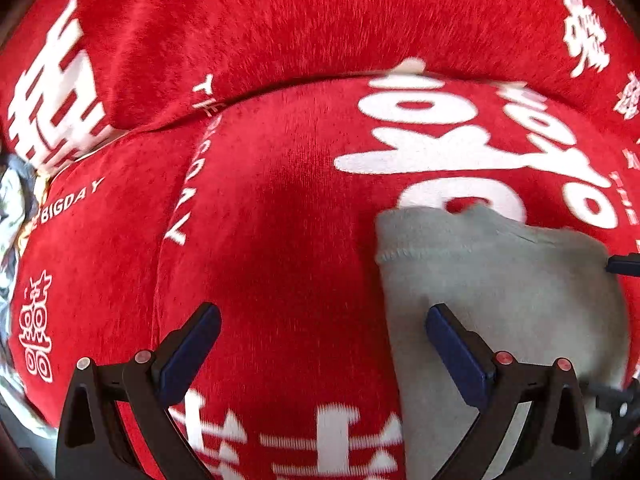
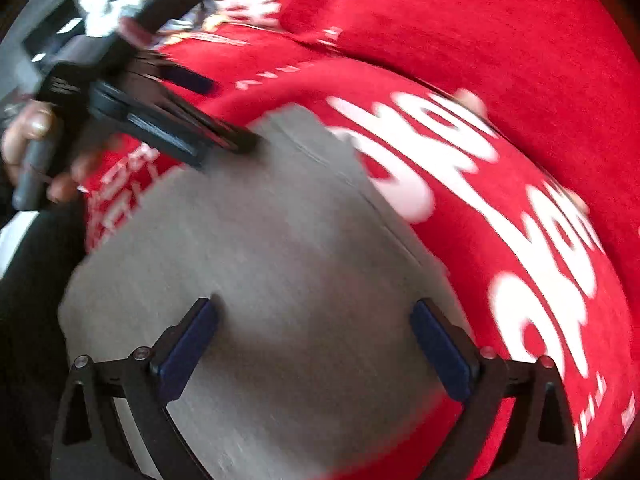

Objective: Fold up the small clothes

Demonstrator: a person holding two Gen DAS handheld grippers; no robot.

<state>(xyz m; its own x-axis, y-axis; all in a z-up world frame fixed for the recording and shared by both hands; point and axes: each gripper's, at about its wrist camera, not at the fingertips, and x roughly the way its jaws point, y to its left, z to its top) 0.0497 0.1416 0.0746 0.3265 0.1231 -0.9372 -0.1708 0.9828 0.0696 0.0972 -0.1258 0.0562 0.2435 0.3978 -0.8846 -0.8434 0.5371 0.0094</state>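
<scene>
On red blanket [image 2: 520,60], grey garment [image 2: 280,260]

Red everywhere: a plush red blanket [image 1: 280,208] covers the whole surface, printed with big white characters and small lettering that reads "BIGDAY". Its pile catches bright light along the far side and falls into deep shade in the near middle. A thick fold of the same blanket [image 2: 500,40] humps up at the far edge. Far left, a patterned black-and-white fabric [image 1: 12,216] peeks out past the blanket's rim, and a strip of plain grey [image 2: 24,60] shows beyond it.
</scene>
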